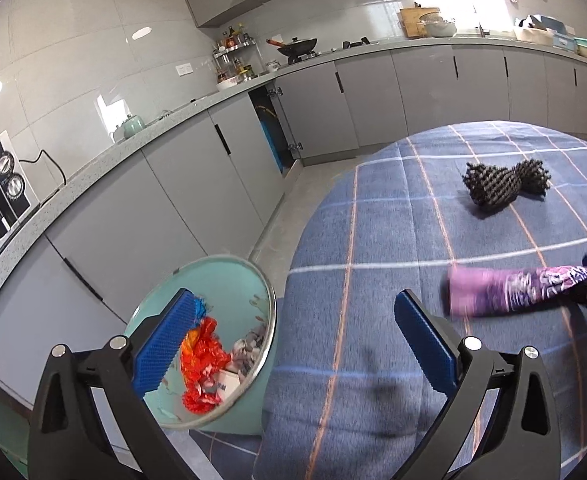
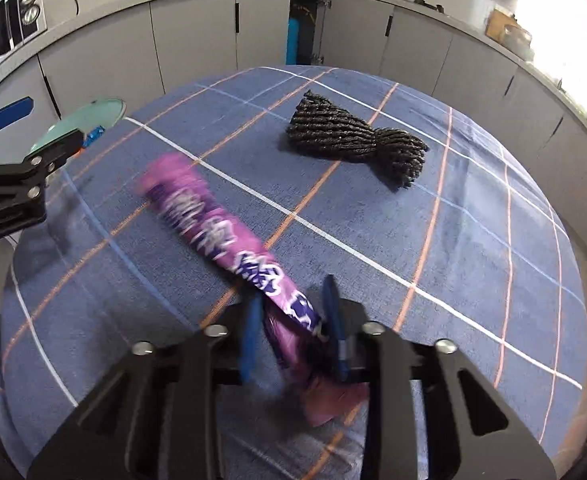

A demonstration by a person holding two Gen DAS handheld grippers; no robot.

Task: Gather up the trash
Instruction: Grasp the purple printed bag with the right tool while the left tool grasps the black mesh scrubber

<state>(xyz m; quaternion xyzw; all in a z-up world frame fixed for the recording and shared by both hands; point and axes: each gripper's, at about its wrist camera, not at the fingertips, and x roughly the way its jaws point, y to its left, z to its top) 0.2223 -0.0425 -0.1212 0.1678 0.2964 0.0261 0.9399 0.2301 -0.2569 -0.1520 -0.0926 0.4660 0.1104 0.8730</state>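
Lying across the near part of the bench (image 2: pixel 473 216), which is draped in a blue plaid cloth with white and orange lines, the purple wrapper (image 2: pixel 217 236) is a long, crumpled snack packet printed with white and dark blue lettering; its far end is smeared by blur. The right claw (image 2: pixel 293 332) is clamped on the near end of this wrapper, blue pads pressing it from both sides, with a ragged pale-purple tail sticking out below the pads. From the left wrist view the same wrapper (image 1: pixel 513 290) reaches in from the right edge, above the cloth. The left claw (image 1: pixel 293 340) stands wide apart with nothing between its blue pads, hanging over the left edge of the bench beside a pale green bin (image 1: pixel 221 280). That bin stands on the floor just off the bench's left edge and already contains a crumpled red-orange wrapper (image 1: pixel 201 364) and some paler scraps (image 1: pixel 245 350). Farther toward the far edge of the bench, well apart from the purple wrapper, lies a dark bundle of coiled rope (image 2: pixel 353 140). Grey kitchen cabinets (image 1: pixel 197 184) run behind.
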